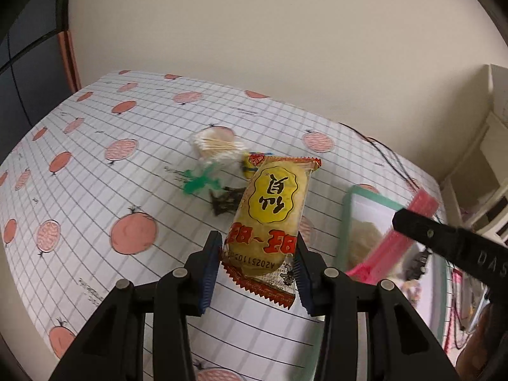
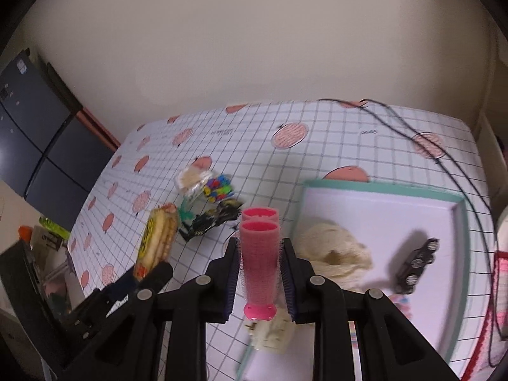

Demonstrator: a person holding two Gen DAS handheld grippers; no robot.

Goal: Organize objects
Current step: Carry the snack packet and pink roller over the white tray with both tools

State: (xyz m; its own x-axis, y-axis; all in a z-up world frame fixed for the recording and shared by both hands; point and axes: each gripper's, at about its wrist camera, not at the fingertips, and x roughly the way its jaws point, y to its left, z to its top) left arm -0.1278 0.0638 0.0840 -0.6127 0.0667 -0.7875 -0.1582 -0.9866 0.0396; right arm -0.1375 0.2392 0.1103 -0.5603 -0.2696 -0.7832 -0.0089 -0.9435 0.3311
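Right hand-held gripper [image 2: 259, 273] clamps pink hair rollers [image 2: 259, 263], long axis pointing far, tray [image 2: 457, 254] immediately right; left hand-held gripper [image 1: 258, 263] grips snack packet [image 1: 273, 219].

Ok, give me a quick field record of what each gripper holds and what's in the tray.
left gripper: shut on yellow snack packet, lifted above the table
right gripper: shut on pink hair rollers
tray: cream fluffy item, dark hair clip
left on tablecloth: cotton swabs, green pick

Gridded tablecloth [image 2: 317, 158]: tray [image 2: 457, 254], cotton swabs [image 1: 216, 149], cable [image 2: 444, 146].
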